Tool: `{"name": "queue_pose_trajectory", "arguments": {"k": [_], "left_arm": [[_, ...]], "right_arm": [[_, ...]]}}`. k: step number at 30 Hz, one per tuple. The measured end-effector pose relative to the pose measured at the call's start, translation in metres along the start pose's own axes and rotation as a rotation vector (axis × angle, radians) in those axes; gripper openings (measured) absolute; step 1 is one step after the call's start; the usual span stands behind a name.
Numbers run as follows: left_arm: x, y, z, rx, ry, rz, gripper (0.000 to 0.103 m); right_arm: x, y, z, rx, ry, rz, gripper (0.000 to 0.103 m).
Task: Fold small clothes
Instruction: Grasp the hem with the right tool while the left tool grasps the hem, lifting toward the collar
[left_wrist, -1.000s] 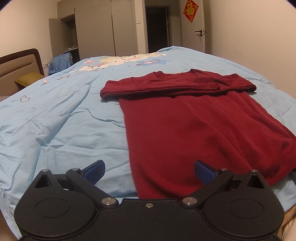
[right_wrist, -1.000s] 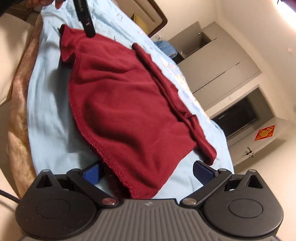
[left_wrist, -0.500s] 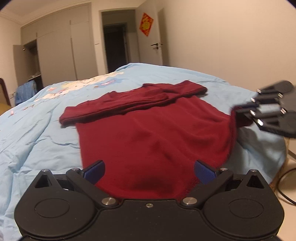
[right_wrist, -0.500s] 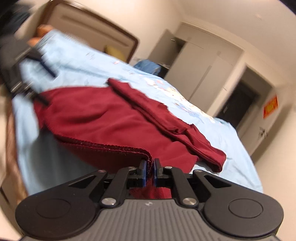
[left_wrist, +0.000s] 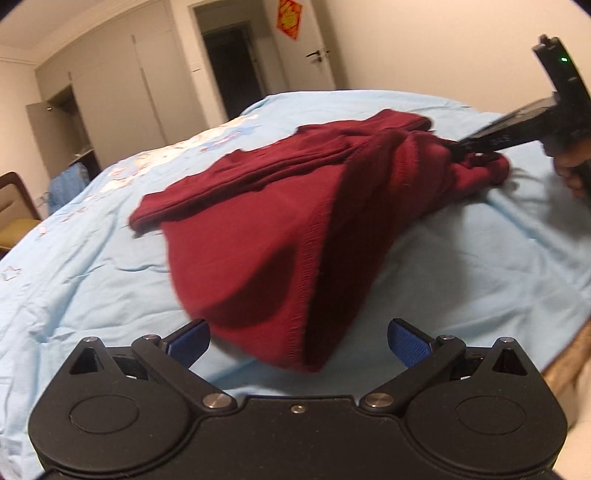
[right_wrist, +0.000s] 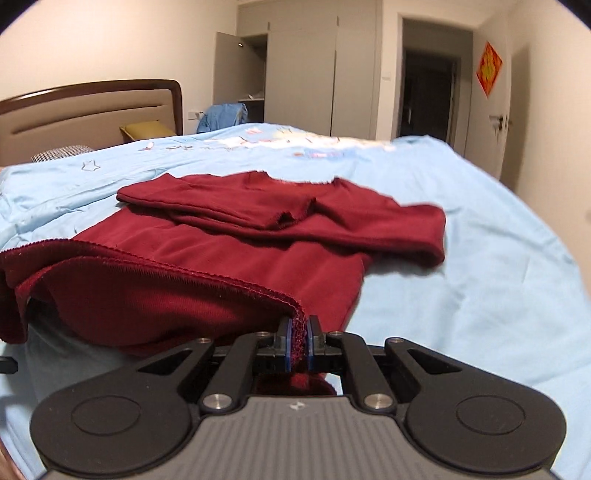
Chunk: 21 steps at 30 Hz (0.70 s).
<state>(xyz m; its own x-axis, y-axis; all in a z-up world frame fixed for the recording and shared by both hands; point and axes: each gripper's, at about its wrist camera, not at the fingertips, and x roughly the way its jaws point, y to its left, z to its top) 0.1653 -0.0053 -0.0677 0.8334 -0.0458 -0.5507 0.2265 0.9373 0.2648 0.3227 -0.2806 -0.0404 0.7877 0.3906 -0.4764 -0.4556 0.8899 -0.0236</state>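
Observation:
A dark red shirt (left_wrist: 258, 229) lies on the light blue bedsheet (left_wrist: 81, 280), its sleeves folded across the top (right_wrist: 295, 210). My right gripper (right_wrist: 299, 341) is shut on the shirt's stitched hem (right_wrist: 207, 275) and holds that corner raised off the bed. In the left wrist view the right gripper (left_wrist: 476, 146) bites the bunched cloth at the upper right, with a hand behind it. My left gripper (left_wrist: 297, 339) is open, blue pads wide apart. The lifted hem (left_wrist: 306, 295) hangs in front of it, between the pads but not touching either.
A wooden headboard (right_wrist: 92, 107) with a yellow pillow (right_wrist: 146, 130) stands at the bed's far end. Wardrobes (right_wrist: 299, 74), a dark doorway (right_wrist: 428, 92) and a white door lie beyond. The bed edge (left_wrist: 569, 354) drops off to the right.
My right gripper closed on the hem corner and has lifted it up and over towards the sleeves. The left gripper stayed open while it shifted along the lower hem.

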Motion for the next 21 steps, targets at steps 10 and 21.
{"name": "queue_pose_trajectory", "arguments": {"k": [10, 21], "left_arm": [[0.012, -0.024, -0.008, 0.245, -0.012, 0.067, 0.102], [0.017, -0.044, -0.003, 0.428, -0.100, 0.247, 0.065]], "right_arm": [[0.009, 0.003, -0.006, -0.005, 0.004, 0.005, 0.009], [0.001, 0.005, -0.009, -0.011, -0.011, -0.008, 0.012]]}}
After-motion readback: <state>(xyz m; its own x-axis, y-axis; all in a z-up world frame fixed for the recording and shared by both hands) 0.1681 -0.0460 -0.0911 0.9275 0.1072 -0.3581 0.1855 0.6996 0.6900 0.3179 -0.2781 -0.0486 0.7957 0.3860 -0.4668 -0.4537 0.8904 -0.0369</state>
